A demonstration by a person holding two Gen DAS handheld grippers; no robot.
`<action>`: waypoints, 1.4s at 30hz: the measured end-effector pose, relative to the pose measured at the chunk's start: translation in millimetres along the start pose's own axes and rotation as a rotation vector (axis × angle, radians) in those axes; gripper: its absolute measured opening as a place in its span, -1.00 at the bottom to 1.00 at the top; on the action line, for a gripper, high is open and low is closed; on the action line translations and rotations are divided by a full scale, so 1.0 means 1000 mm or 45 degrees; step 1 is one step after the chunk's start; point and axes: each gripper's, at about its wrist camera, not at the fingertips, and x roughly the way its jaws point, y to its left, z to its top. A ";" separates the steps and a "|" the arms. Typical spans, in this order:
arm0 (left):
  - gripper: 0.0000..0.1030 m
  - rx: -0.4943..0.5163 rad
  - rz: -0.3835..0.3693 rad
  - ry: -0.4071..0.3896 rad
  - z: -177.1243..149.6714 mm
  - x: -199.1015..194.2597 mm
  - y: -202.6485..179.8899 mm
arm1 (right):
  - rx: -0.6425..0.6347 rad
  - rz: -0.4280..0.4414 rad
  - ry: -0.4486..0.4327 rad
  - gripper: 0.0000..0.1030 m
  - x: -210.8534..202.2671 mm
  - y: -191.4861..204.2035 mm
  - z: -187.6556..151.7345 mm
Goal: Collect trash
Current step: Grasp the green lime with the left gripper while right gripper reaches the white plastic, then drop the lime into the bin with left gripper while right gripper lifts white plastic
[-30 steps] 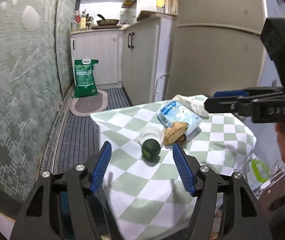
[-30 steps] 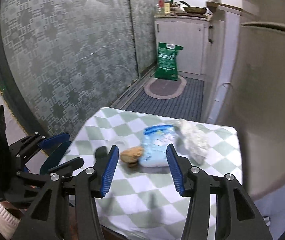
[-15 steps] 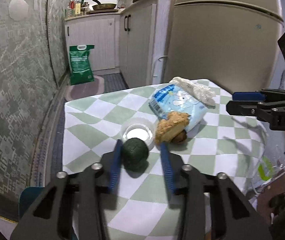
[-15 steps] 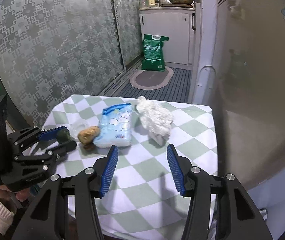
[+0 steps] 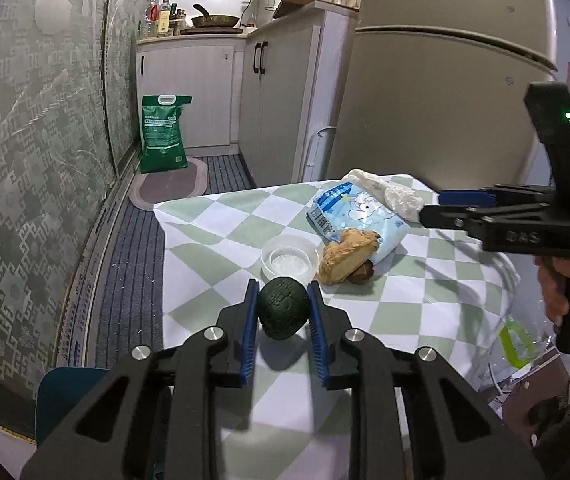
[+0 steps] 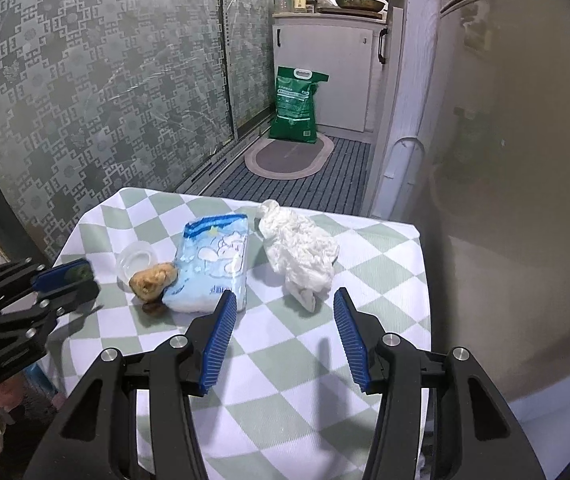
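Near the table (image 5: pixel 213 216) edge, left gripper (image 5: pixel 282 312) fingers are closing around the firm, rollable dark avocado (image 5: pixel 283 307); right gripper (image 6: pixel 283 338) is hanging wide, empty.

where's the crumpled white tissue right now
The crumpled white tissue lies on the checked tablecloth toward the fridge side, right of the blue packet in the right wrist view, just ahead of the open right gripper.
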 end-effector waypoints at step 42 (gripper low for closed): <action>-0.50 -0.238 0.200 0.136 -0.076 -0.071 0.163 | -0.163 0.172 -0.121 -0.81 -0.017 0.133 0.068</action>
